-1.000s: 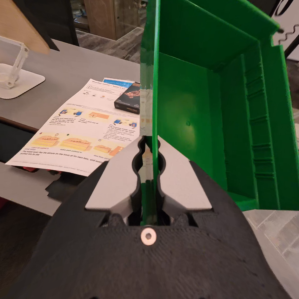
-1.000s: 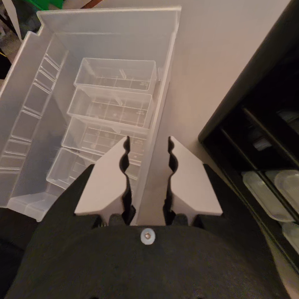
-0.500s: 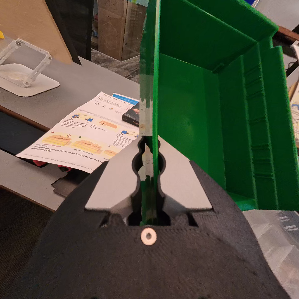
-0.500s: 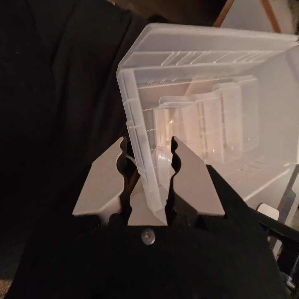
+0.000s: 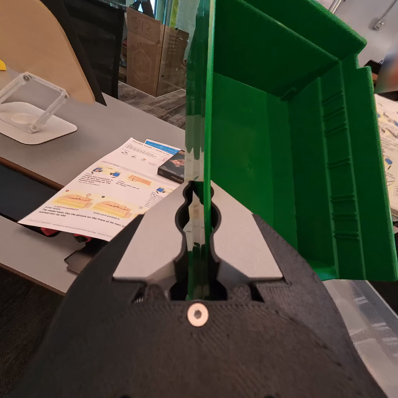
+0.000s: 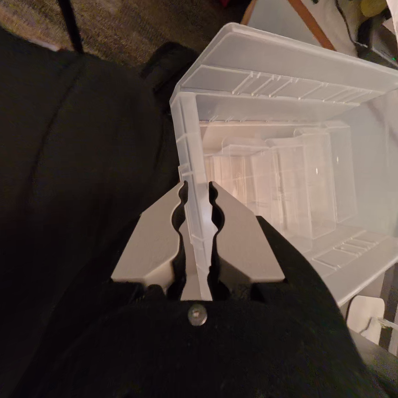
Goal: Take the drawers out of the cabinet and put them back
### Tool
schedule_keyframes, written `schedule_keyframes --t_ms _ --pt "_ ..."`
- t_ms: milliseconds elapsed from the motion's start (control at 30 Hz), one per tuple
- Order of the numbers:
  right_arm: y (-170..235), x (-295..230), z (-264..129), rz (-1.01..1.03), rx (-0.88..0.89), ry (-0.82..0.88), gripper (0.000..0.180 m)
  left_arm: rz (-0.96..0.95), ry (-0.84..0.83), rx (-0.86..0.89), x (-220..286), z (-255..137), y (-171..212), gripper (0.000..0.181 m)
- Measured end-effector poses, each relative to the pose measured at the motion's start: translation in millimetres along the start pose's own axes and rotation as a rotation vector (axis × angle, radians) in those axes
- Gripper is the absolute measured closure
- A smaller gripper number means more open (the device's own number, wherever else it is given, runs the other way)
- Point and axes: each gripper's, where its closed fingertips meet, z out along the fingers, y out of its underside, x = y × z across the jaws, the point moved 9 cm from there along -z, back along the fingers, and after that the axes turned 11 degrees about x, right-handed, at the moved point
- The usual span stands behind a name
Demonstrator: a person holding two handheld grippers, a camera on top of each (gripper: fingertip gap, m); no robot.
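My left gripper [image 5: 200, 185] is shut on the side wall of an empty green plastic drawer [image 5: 280, 150] and holds it up in the air above the grey table [image 5: 97, 137], its open side facing right. My right gripper [image 6: 197, 184] is shut on the edge wall of a clear plastic drawer [image 6: 290, 150] and holds it off the ground, tilted. Several small clear bins [image 6: 301, 183] lie inside it. A corner of the clear drawer [image 5: 366, 312] shows at the lower right of the left wrist view. The cabinet is not in view.
On the grey table lie a printed instruction sheet [image 5: 103, 189], a small black box [image 5: 172, 168] and a white stand with a clear bracket [image 5: 32, 116]. A cardboard box [image 5: 155, 60] stands behind. A person's dark clothing [image 6: 75, 172] and carpet [image 6: 118, 28] fill the right view.
My right gripper has closed on the clear drawer's wall, lifted it and swung away from the cabinet toward the person. My left gripper has tipped up slightly with the green drawer held.
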Motion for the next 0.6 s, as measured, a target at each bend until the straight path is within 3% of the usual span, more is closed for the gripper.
schedule_keyframes --t_ms 400,433,500,600 --pt "-35.0 118.8 109.3 0.225 -0.02 0.172 0.162 -0.032 0.069 0.079 10.3 -11.5 -29.5 0.172" --pt "-35.3 127.5 114.7 0.248 -0.029 0.179 0.156 -0.035 0.075 0.083 11.6 -11.4 -30.8 0.172" --pt "-35.0 139.7 115.4 0.275 -0.04 0.225 0.125 -0.03 0.084 0.087 15.3 -10.7 -32.7 0.172" --pt "-42.6 138.0 85.4 0.272 0.059 0.254 0.116 -0.025 0.112 0.087 24.8 -9.1 -35.2 0.172"
